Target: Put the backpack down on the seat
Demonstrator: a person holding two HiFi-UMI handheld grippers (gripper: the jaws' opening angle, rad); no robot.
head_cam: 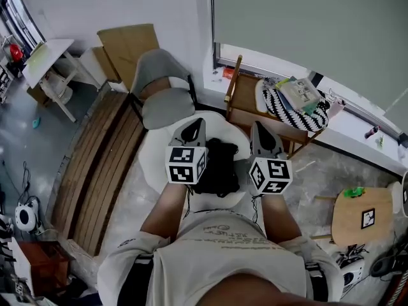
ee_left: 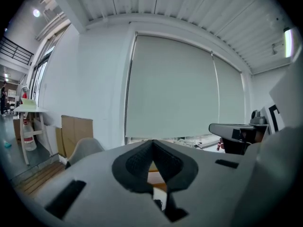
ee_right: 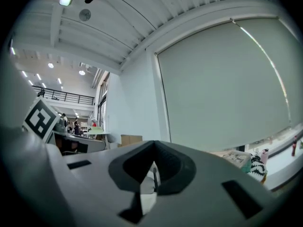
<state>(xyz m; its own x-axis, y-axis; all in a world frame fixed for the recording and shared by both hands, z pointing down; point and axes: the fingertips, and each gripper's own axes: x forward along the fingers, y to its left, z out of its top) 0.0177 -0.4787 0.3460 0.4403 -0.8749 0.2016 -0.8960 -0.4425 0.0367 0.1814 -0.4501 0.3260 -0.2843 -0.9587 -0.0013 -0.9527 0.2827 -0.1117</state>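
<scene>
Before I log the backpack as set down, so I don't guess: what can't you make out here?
Head view: the left gripper and right gripper cover the backpack's sides, hiding any strap.
Head view: the backpack hides whether it rests on the seat.
Right gripper view: a thin dark line between the jaws, too small to name.
Both gripper views face the blind, missing the backpack.

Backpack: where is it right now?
Head view, centre: the black backpack lies over the white seat, between the left claw and right claw, near the grey chair.
</scene>
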